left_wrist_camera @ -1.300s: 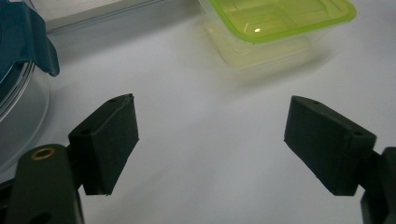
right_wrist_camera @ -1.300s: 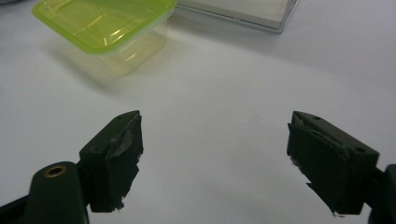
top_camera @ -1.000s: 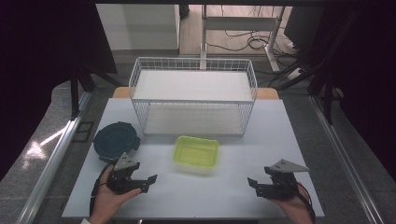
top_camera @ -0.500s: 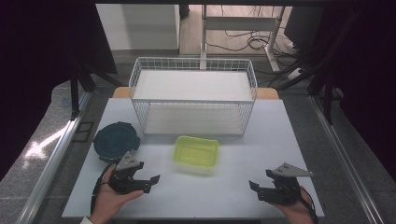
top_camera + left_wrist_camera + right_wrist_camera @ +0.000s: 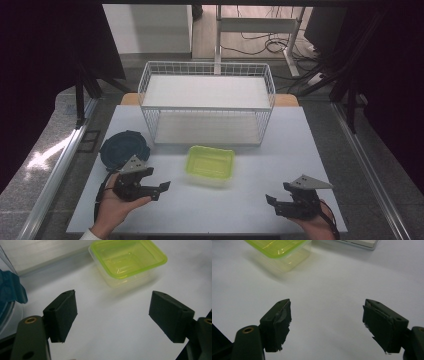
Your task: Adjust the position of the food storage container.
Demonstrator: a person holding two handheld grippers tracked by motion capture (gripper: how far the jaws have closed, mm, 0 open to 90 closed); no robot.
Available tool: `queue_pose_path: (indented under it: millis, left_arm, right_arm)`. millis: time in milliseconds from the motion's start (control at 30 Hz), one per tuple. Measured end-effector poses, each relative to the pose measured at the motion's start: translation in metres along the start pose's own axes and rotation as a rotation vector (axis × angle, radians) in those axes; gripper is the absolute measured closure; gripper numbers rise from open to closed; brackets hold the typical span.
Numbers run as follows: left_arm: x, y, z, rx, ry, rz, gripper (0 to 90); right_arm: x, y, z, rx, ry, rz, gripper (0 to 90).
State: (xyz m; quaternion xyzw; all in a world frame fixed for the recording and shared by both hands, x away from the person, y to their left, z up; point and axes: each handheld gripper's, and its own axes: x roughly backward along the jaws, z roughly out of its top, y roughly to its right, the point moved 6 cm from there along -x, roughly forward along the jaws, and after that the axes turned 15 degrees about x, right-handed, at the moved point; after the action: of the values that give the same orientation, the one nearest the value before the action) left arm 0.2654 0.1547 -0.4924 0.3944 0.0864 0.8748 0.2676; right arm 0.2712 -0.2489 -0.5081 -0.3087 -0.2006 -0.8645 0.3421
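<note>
Lime-green rim marks the plastic container (image 5: 210,163), sitting open and empty on the white table (image 5: 240,205), just in front of the wire basket (image 5: 206,102) and between the two grippers.

Against the earlier high view: left gripper (image 5: 161,189) now sits a little higher in the person's left hand (image 5: 114,210); its jaws have just been closing slightly, with nothing between them. Right gripper (image 5: 272,202) sits where it was. Container, basket and the dark blue lid (image 5: 125,149) lie unmoved.

Tongs: both released. In the left gripper view the left gripper (image 5: 112,315) has jaws standing wide with bare table between, the container (image 5: 127,260) ahead and well apart. In the right gripper view the right gripper (image 5: 327,322) is likewise spread and empty, pads scuffed, with the container (image 5: 278,251) ahead toward the upper left.

Edges and room:
- Left gripper near the table's front left, its tips pointing toward the container's near left corner, not touching.
- Blue lid just behind the left gripper, overhanging the table's left edge.
- Right gripper close to the front right corner; the right hand (image 5: 312,227) is at the front edge.
- Broad bare strip of tabletop runs between the grippers, in front of the container.
- Bare table also to the container's right.
- Basket takes up the back middle, its front wall near the container's far rim.
</note>
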Motion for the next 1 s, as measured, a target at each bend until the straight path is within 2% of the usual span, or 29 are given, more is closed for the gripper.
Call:
queue_pose_path:
  millis: [200, 400, 433, 533, 700, 800, 833, 867, 900, 933, 1000]
  left_arm:
    - [0.01, -0.002, 0.012, -0.006, 0.009, -0.004, 22.9]
    - [0.022, -0.014, 0.03, 0.001, 0.019, 0.015, 23.4]
    - [0.027, -0.02, 0.038, 0.009, 0.024, 0.021, 23.5]
    - [0.031, -0.027, 0.047, 0.016, 0.032, 0.031, 24.0]
    - [0.039, -0.044, 0.067, -0.006, 0.048, 0.067, 24.5]
    - [0.041, -0.057, 0.078, 0.003, 0.05, 0.074, 25.7]
    - [0.041, -0.067, 0.085, 0.009, 0.051, 0.091, 26.5]
    - [0.041, -0.067, 0.085, 0.009, 0.051, 0.091, 26.9]
    - [0.041, -0.076, 0.09, 0.008, 0.049, 0.112, 27.3]
    - [0.041, -0.076, 0.09, 0.008, 0.049, 0.112, 27.3]
    - [0.04, -0.087, 0.096, 0.016, 0.043, 0.13, 27.5]
  right_arm:
    - [-0.001, 0.002, 0.001, -0.004, -0.006, -0.009, 23.0]
    - [-0.003, 0.002, 0.001, -0.006, -0.015, -0.01, 23.2]
    - [-0.003, 0.002, 0.001, -0.006, -0.015, -0.008, 23.3]
    - [-0.003, 0.002, 0.0, -0.008, -0.018, -0.01, 23.4]
    - [-0.003, 0.003, 0.0, -0.012, -0.019, -0.011, 23.6]
    - [-0.004, 0.003, 0.0, -0.012, -0.021, -0.009, 23.6]
    - [-0.004, 0.003, 0.0, -0.014, -0.022, -0.008, 23.7]
    - [-0.004, 0.003, 0.0, -0.014, -0.022, -0.008, 23.7]
    - [-0.005, 0.003, 0.0, -0.015, -0.024, -0.007, 23.7]
    - [-0.005, 0.003, 0.0, -0.015, -0.024, -0.007, 23.7]
    - [-0.005, 0.003, -0.001, -0.015, -0.025, -0.006, 23.7]
